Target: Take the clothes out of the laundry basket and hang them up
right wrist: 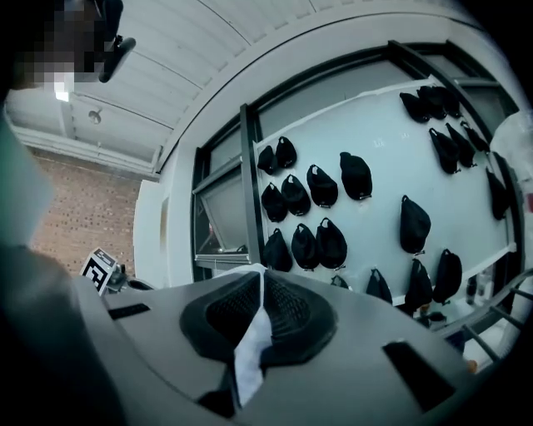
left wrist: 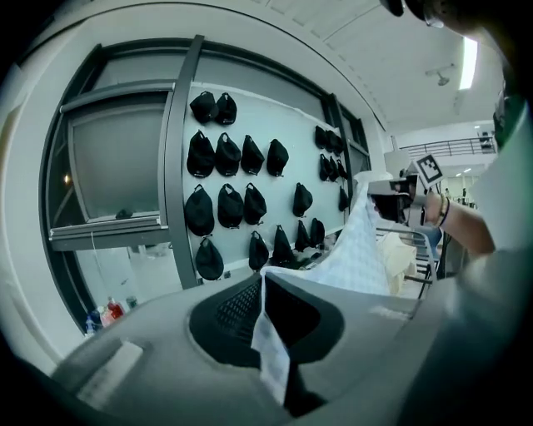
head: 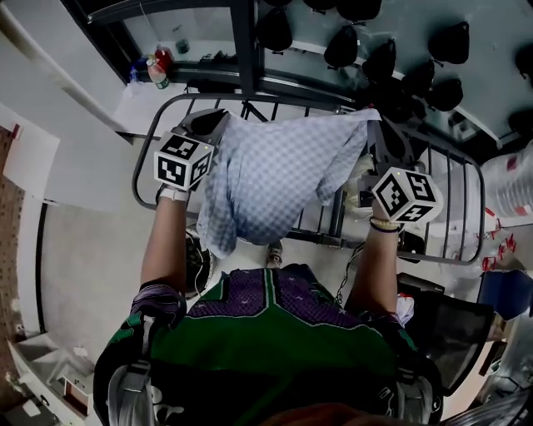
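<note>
The pale blue checked cloth garment (head: 266, 179) hangs stretched between the left gripper (head: 206, 125) and the right gripper (head: 381, 126), each clamped tight on an upper corner. Its held edge runs side to side across the grey metal drying rack (head: 470, 208) beneath. Both hands look equally near the rack, so lowering them together should drape it.

Right gripper (right wrist: 260, 279): jaws pressed together on strip of pale cloth (right wrist: 248, 354). Behind: pale wall, rows of black caps (right wrist: 356, 175) hung on it. Dark window frame (right wrist: 249, 183) centre-left. Brick wall (right wrist: 79, 220) far left.

Black caps (head: 379, 60) in rows on pale wall (head: 400, 23)
</note>
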Available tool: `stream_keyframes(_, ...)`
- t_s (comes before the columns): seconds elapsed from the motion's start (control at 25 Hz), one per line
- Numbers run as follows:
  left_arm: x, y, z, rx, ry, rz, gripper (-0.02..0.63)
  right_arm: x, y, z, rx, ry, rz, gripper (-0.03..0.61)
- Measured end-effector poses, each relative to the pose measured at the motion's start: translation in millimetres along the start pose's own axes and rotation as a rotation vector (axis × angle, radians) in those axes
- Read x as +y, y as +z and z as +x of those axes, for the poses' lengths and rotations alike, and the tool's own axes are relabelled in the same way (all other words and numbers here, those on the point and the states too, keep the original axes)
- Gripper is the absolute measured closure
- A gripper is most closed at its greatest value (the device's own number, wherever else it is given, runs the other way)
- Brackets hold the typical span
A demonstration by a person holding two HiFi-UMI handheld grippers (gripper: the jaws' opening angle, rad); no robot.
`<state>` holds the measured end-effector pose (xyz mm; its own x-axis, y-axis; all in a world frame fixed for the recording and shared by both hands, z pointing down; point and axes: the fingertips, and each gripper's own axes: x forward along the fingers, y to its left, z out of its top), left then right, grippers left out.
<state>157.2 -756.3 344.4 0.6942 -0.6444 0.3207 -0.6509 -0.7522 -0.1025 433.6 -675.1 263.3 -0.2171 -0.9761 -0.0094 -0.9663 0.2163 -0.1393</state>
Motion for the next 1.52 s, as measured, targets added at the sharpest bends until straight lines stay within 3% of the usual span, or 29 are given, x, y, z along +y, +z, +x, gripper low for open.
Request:
stream_keyframes(0.36,28.5,-50.6,52.5,0.07,0.053,-0.111,0.592,-29.9,-79.6,53.9,0.196,0.045,0.042,0.565)
stream_keyframes(0.76,40.4,-108.6,63.4,0.146,0.117,-0.189,0.589,-31.2,-153.4,78.8,0.372,0.032,0.01,0.544)
stream_keyframes(0.8,40.8,-118.0,63.2,0.166,0.121,-0.185,0.582,-30.5,-159.9,77.9,0.391,0.032,0.008,0.524)
stream_keyframes(0.88,42.2,-131.6,60.4,0.202,0.127,-0.177,0.507,-29.7,-170.1,75.1,0.425,0.029,0.001,0.5)
stream_keyframes(0.96,44.4,-140.5,55.4,0.224,0.132,-0.172,0.486,-28.4,-178.1,70.7,0.459,0.035,-0.011,0.486)
stream_keyframes(1.16,51.2,-152.6,32.8,0.228,0.154,-0.199,0.486,-23.9,-198.8,48.1,0.597,0.066,-0.097,0.468)
stream_keyframes(1.52,35.7,-133.2,-10.3,0.146,0.124,-0.198,0.486,-3.4,-194.2,1.8,0.68,0.062,-0.113,0.466)
